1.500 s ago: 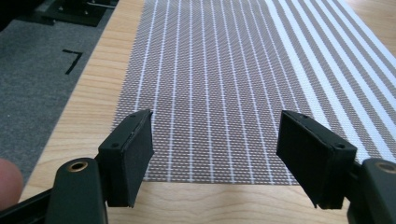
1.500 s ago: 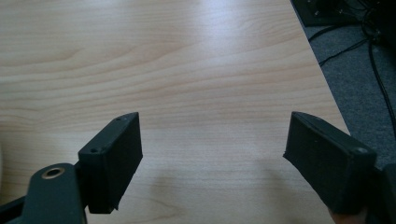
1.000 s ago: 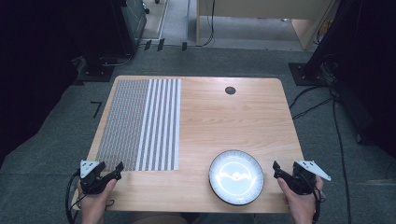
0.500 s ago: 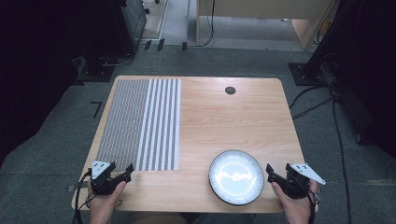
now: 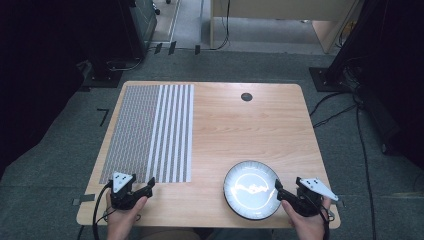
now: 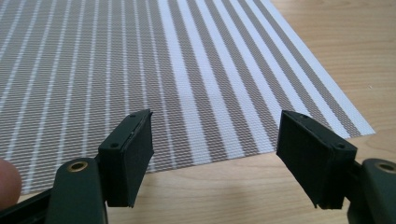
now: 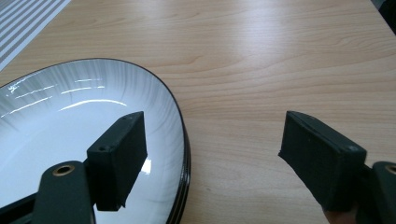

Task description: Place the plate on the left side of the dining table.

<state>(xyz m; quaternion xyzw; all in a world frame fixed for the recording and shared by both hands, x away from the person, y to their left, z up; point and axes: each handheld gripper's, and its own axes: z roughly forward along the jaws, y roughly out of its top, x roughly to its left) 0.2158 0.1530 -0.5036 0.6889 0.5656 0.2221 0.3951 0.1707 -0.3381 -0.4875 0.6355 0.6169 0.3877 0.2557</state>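
Observation:
A striped grey-and-white placemat [image 5: 150, 132] lies flat on the left half of the wooden table [image 5: 240, 130]. A white plate with a dark rim [image 5: 251, 189] sits near the front edge, right of centre. My left gripper [image 5: 149, 187] stands open just in front of the placemat's near edge [image 6: 196, 161], with nothing between its pads [image 6: 133, 156]. My right gripper [image 5: 278, 189] is open at the plate's right rim. In the right gripper view [image 7: 215, 158] one jaw hangs over the plate [image 7: 70, 126] and the other over bare wood.
A small black round grommet [image 5: 246, 97] sits in the tabletop near the far edge. Cables [image 5: 345, 105] trail over the grey carpet to the right of the table. Dark equipment stands beyond the far corners.
Both hands have come inward along the front edge. The left gripper moved right to the placemat's near edge; the right gripper moved left up to the plate's rim. Jaw openings look unchanged.

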